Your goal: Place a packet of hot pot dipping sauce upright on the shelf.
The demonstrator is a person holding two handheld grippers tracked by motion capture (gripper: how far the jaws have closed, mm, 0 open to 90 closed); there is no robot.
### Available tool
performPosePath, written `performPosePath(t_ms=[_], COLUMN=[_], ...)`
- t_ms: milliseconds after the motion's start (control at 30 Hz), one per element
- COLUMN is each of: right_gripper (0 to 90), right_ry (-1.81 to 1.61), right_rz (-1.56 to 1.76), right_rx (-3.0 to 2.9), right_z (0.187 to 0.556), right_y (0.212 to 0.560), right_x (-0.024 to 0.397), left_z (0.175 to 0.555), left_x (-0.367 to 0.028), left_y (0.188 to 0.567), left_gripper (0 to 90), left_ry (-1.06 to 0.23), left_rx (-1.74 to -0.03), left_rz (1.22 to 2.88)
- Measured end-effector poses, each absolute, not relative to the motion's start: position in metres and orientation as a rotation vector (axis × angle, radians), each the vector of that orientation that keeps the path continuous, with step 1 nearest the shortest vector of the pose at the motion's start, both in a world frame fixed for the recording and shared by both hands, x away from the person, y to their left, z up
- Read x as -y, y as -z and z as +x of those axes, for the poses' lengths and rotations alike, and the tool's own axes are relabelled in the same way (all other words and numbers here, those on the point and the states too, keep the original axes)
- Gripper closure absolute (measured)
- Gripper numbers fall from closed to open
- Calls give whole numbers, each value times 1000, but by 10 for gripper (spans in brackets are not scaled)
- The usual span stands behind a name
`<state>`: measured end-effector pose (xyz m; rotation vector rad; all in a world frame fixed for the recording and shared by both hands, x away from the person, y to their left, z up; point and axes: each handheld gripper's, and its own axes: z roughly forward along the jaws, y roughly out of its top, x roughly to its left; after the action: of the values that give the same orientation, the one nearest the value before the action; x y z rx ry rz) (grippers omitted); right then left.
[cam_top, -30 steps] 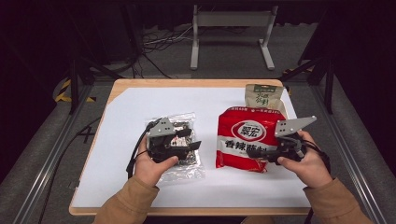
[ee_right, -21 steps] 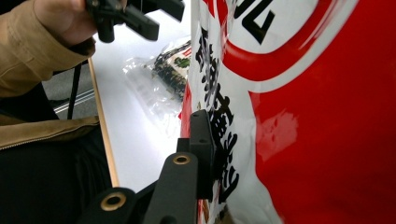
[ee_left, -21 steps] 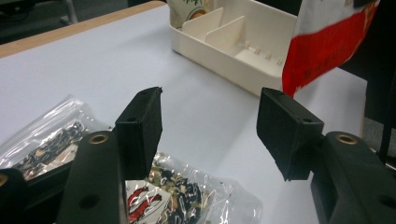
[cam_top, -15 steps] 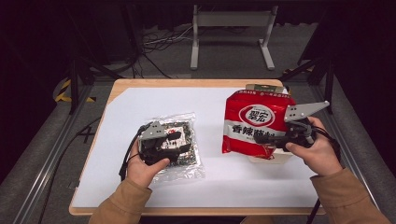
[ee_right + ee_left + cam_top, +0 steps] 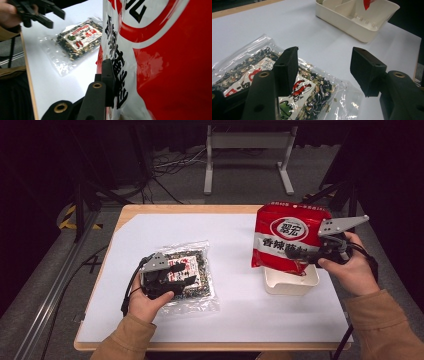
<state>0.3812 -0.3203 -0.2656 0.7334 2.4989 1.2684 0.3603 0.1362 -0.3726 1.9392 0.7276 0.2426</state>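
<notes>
Nearest the person, the left gripper (image 5: 182,272) hovers low over a clear packet (image 5: 186,279) of dark dried bits with a red-and-white label, which lies flat on the white surface (image 5: 200,235) toward its left front. In the left gripper view the jaws stand spread, one above the packet's (image 5: 287,92) label and the other over its clear edge, with nothing pinched between them; the pads do not press on the plastic.

On the right, the right gripper (image 5: 306,259) holds a big red bag (image 5: 290,237) with a white oval logo and dark lettering upright above the surface. Its jaws are pressed together on the bag's lower right edge; in the right gripper view one black jaw lies flat against the bag (image 5: 170,62), while the other is hidden behind it.

Just under the bag's bottom edge sits a cream plastic tray (image 5: 291,281), divided inside into compartments (image 5: 352,12). The bag's lower corner hangs over the tray; whether it touches the rim cannot be told.
</notes>
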Motion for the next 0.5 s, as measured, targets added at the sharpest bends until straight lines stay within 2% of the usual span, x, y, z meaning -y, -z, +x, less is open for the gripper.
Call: performPosePath(t_ms=[500], right_gripper=[832], right_ry=[-1219], right_rz=[791], right_rx=[-2442], right_z=[414], right_y=[262], right_x=[353], left_z=[358], left_x=[-162], left_y=[382], left_gripper=[372], left_ry=[-287], left_rx=[-821], left_rz=[1936])
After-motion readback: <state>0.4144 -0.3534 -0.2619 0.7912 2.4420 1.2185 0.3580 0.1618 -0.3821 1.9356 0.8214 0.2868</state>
